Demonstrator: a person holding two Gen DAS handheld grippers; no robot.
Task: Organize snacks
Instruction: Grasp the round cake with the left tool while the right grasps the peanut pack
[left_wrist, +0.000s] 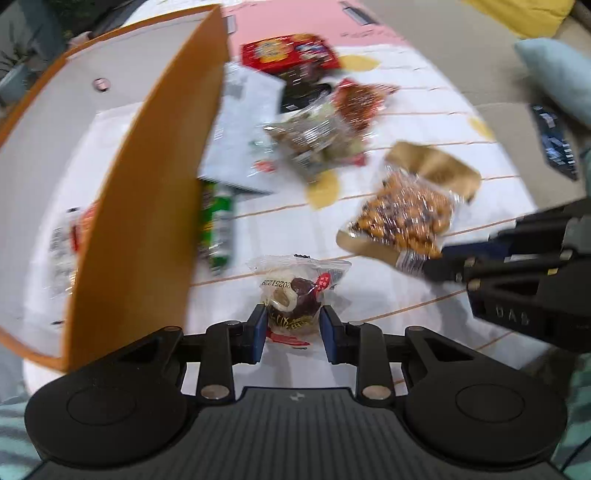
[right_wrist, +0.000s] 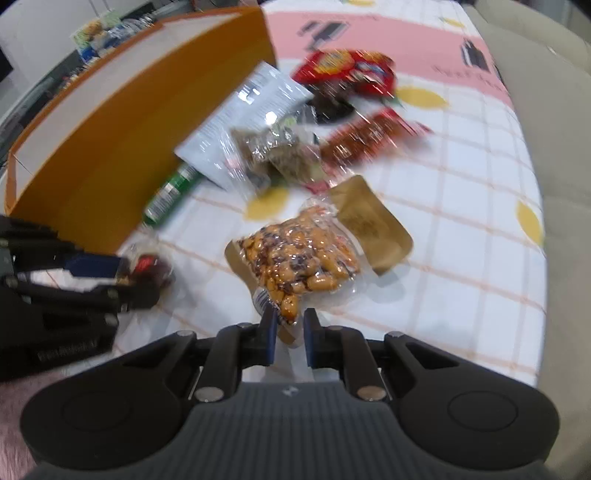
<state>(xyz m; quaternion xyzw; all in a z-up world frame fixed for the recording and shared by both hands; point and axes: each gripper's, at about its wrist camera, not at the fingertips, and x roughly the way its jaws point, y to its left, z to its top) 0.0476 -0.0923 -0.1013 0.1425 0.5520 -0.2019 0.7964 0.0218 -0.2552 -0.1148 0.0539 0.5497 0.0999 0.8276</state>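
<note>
The left gripper (left_wrist: 291, 334) has its blue pads set on either side of a small clear date packet (left_wrist: 295, 295), apparently clenched on its near end, so the packet juts straight forward from the jaws over the checked tablecloth (left_wrist: 424, 122). The right gripper (right_wrist: 290, 336) likewise pinches the near corner of a peanut bag (right_wrist: 299, 258), whose long axis runs forward and slightly right, away from the fingers; whether it is lifted clear of the cloth I cannot tell (both views are smeared with motion). The orange box (left_wrist: 147, 177) stands just to the left of the left gripper, its tall wall rising beside the date packet, and a packet or two already lie on its white floor. So the left hand is much the nearer to the box, while the right must cross over to reach it. Beyond, a green wrapper (right_wrist: 171, 194) lies against the box wall, with a white pouch (right_wrist: 251, 114), a clear mixed pack (right_wrist: 280, 155) and red bags (right_wrist: 347, 70) in a loose heap farther out.
</note>
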